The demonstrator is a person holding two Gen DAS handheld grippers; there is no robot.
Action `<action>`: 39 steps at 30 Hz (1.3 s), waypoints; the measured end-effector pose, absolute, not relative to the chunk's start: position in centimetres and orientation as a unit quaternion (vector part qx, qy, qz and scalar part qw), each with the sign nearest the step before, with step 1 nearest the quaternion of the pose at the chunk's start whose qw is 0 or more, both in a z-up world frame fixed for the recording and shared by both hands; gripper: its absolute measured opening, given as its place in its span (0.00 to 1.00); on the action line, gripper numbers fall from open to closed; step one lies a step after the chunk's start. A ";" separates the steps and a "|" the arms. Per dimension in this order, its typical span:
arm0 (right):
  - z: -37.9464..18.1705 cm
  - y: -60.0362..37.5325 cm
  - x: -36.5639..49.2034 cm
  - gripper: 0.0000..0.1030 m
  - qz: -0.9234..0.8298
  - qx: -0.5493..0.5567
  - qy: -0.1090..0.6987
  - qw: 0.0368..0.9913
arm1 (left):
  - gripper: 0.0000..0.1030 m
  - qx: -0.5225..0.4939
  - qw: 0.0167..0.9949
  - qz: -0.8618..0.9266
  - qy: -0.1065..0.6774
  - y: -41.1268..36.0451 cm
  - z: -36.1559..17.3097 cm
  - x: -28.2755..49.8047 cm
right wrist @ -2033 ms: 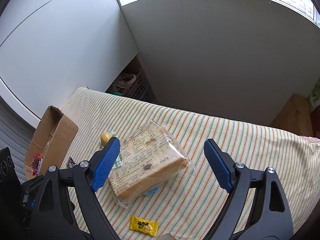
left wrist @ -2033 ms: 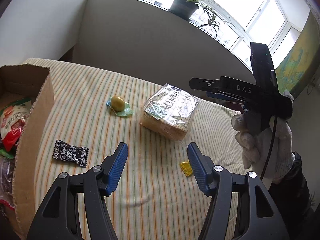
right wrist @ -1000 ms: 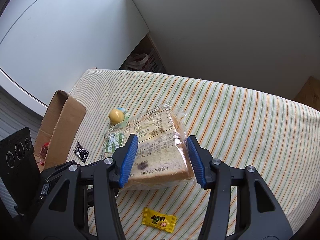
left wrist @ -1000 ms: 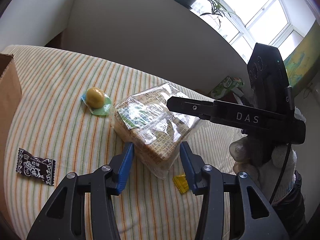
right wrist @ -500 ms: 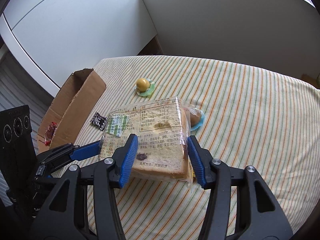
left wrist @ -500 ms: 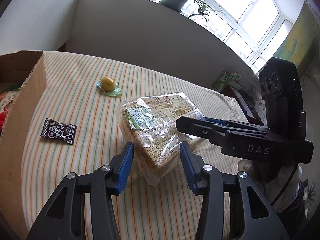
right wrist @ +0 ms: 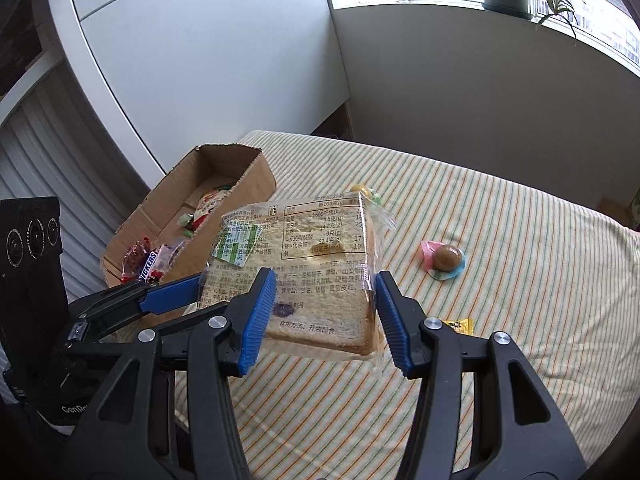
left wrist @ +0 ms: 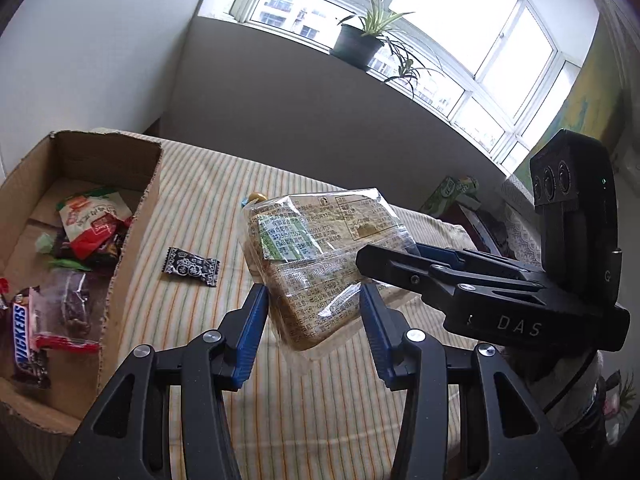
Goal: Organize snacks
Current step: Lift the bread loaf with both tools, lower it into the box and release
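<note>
A clear bag of sliced bread (left wrist: 316,256) (right wrist: 304,268) hangs in the air above the striped table. Both grippers hold it from different sides: my left gripper (left wrist: 314,316) is shut on its near corner, and my right gripper (right wrist: 324,304) is shut on its lower edge. In the left wrist view the right gripper (left wrist: 404,254) reaches in from the right. In the right wrist view the left gripper (right wrist: 188,292) comes in from the left. An open cardboard box (left wrist: 132,248) (right wrist: 240,176) with several snack packets stands to the left of the bread.
On the striped cloth lie a black candy wrapper (left wrist: 191,266), a yellow ball sweet (right wrist: 362,191), a brown sweet on a pink and blue wrapper (right wrist: 446,258) and a yellow candy (right wrist: 458,325). A potted plant (left wrist: 358,40) stands on the windowsill behind.
Both grippers have lifted the bread off the table and carried it left toward the cardboard box, which now shows its contents. The sweet that lay under the bread is uncovered.
</note>
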State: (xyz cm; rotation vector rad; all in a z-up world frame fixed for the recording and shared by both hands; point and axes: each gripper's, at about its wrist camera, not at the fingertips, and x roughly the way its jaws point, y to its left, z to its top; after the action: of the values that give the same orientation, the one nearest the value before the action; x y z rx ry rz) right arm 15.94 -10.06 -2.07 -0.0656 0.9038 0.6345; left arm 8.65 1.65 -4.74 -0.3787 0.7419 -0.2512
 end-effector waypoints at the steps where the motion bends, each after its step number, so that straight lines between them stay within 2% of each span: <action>1: -1.7 -9.4 15.7 0.52 0.307 -0.035 0.425 0.851 | 0.44 -0.185 0.909 -0.118 0.354 2.4 -4.4 8.2; 11: -0.2 -1.5 13.9 0.52 0.361 -0.057 0.410 0.836 | 0.44 -0.216 0.919 -0.064 0.323 9.3 -3.2 4.8; 21: -2.0 5.8 13.2 0.52 0.413 -0.054 0.435 0.798 | 0.43 -0.238 0.920 0.003 0.310 15.7 -3.4 2.3; 39: -4.7 10.0 12.7 0.52 0.424 -0.085 0.447 0.783 | 0.43 -0.243 0.913 0.057 0.324 19.2 -5.0 0.7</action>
State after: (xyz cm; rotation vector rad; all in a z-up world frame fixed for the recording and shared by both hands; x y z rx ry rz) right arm 12.71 10.04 -4.72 -0.1831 0.9652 0.9146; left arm 0.72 19.20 -4.97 -0.5001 0.6673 0.1166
